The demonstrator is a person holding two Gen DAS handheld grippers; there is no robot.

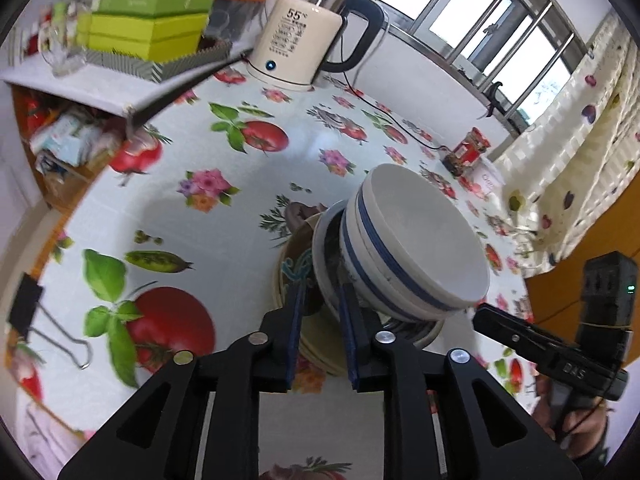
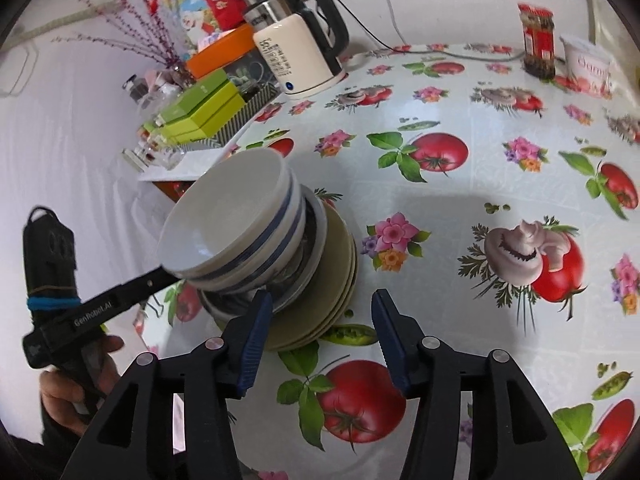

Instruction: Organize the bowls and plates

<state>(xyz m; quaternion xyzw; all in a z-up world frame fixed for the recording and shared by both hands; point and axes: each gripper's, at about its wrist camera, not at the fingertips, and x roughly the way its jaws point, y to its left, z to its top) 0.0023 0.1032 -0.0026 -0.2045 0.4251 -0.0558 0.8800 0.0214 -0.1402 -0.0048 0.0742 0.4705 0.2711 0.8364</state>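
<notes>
One stack stands on the fruit-print tablecloth. It has olive plates at the bottom, white dark-patterned plates above them, and blue-striped white bowls on top. My left gripper is at the stack's near edge, its jaws a narrow gap apart around the white plate's rim, and the pads look clear of it. My right gripper stands open at the opposite side, the olive plates' edge between its blue pads without touching. Each view shows the other gripper's finger beside the bowls.
A cream electric kettle with its cord stands at the back. Green boxes and glassware sit on a side shelf. A red jar and a white tub are near the window wall. A binder clip grips the table edge.
</notes>
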